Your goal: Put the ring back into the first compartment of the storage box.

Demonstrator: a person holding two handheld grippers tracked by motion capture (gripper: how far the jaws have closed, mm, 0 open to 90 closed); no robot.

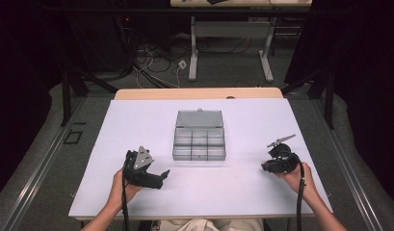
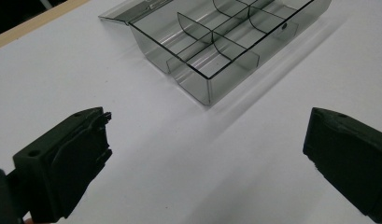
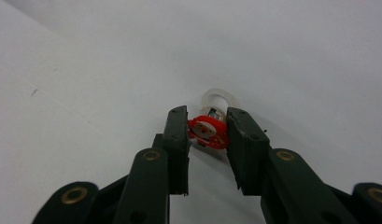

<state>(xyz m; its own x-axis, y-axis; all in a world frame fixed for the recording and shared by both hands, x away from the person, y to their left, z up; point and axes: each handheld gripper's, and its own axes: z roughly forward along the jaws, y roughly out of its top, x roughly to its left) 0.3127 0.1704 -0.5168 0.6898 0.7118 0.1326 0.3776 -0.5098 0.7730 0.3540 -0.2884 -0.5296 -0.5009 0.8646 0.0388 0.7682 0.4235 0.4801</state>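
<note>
White table (image 1: 137, 192) is being used as work surface, dark room behind. Left of the clear divided box (image 1: 199, 137), the left gripper (image 1: 161, 175) is being held low by a hand, jaws spread wide, nothing between them. Box is sitting mid-table, lid lying open on its far side. Right of the box, the right gripper (image 3: 207, 133) is being clamped on a small red-and-clear part (image 3: 208, 127), at the table surface.

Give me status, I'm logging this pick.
Right gripper shut on small red-and-clear part. Left gripper open, nothing between jaws. Compartment box open, path clear.
</note>
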